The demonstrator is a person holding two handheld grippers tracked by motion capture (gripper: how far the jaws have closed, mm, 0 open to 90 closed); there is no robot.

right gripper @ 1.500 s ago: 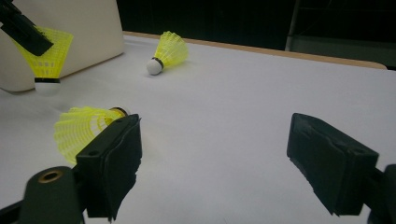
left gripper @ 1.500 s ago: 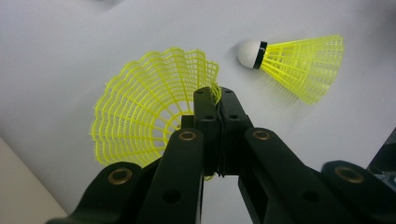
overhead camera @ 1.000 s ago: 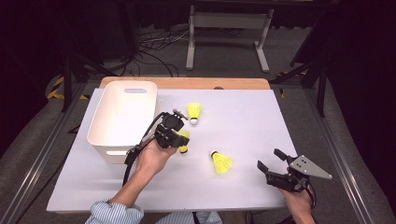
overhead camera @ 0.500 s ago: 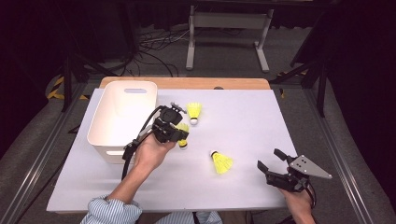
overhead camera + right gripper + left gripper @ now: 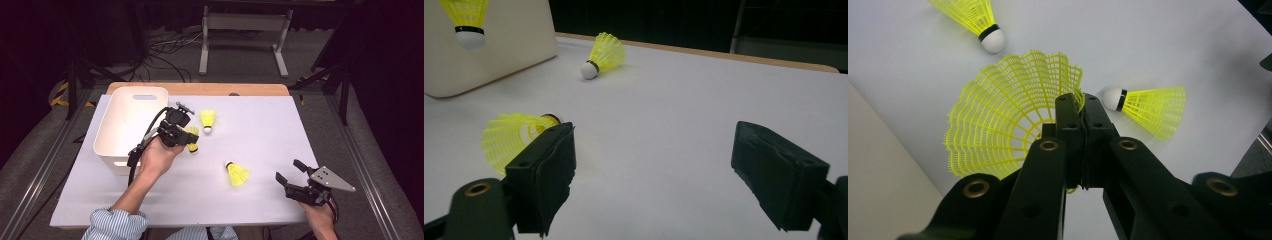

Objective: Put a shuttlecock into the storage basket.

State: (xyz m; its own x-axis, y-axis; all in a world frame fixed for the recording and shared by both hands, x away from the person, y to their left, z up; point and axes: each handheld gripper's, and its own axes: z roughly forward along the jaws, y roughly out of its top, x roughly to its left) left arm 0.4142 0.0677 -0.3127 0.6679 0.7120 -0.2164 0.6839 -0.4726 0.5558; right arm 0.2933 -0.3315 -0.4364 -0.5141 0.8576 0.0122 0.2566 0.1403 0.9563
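White desk (image 5: 260, 130); white bin (image 5: 127, 125) at centre left. Left gripper (image 5: 186, 140), at frame centre beside the bin, pinches a yellow shuttlecock (image 5: 1003, 120) by its skirt rim. Right gripper (image 5: 290, 175), lower right, jaws spread. Two loose shuttlecocks (image 5: 208, 120) (image 5: 237, 173) lie between the grippers.

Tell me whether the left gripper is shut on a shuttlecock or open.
Shut on it. In the left gripper view the left gripper has its jaws pressed together on the skirt rim of the held shuttlecock, lifted clear of the table.
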